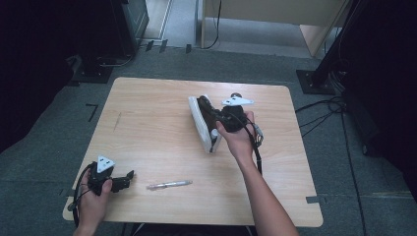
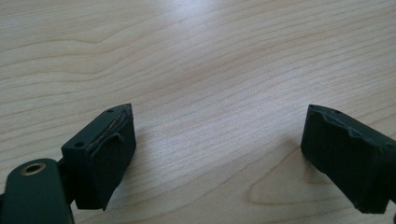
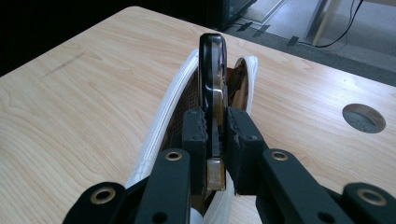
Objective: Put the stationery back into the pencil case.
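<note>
R gripper is clenched on a dark flat tool, its tip inside the shoe at 1 o'clock on the table. L gripper is released, holding nothing, at 7 o'clock near a pen.

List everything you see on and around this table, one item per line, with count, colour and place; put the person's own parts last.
shoe: one, dark upper with white sole, lying on its side right of the table's middle
shoehorn: one, dark and glossy, standing in the shoe's opening
pen: one, silvery, near the front edge, between the two hands
table: one, light wood, with a round cable hole near the far right
dark stands and cables: several, on the grey floor around the table
right gripper: one, black, jaws shut on the shoehorn, at the shoe
left gripper: one, black, jaws open, low over the front left corner
hands: two, one on each gripper, coming in from the front edge
</note>
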The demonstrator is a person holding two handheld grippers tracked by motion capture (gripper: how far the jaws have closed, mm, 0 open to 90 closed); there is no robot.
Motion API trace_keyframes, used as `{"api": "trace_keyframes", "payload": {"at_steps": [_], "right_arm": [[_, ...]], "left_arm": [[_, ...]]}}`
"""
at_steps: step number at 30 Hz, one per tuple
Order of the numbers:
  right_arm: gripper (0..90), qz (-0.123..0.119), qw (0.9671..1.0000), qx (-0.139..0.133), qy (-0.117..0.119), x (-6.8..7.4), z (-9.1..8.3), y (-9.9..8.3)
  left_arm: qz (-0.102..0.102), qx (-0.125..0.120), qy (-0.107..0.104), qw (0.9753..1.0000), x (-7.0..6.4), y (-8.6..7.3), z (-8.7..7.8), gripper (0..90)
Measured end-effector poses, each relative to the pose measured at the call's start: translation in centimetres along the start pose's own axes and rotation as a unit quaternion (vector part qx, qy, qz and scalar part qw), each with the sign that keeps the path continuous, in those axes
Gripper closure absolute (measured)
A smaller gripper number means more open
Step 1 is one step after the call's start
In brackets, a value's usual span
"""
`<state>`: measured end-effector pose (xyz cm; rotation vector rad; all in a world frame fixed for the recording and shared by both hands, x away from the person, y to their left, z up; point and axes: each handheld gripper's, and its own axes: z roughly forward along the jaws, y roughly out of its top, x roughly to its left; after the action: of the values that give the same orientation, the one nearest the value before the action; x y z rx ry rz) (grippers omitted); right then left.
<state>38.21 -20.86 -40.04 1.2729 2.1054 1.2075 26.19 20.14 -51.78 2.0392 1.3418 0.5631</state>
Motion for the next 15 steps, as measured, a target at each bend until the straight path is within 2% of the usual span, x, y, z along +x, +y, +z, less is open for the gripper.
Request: {"api": "trace_keyframes", "payload": {"at_steps": [15], "right_arm": [[79.6, -0.001, 0.9999, 0.002, -0.011, 0.3, 1.7, 0.8]], "left_arm": [[0.000, 0.000, 0.000, 1.0000, 0.0, 0.0, 0.0, 10.5]]}}
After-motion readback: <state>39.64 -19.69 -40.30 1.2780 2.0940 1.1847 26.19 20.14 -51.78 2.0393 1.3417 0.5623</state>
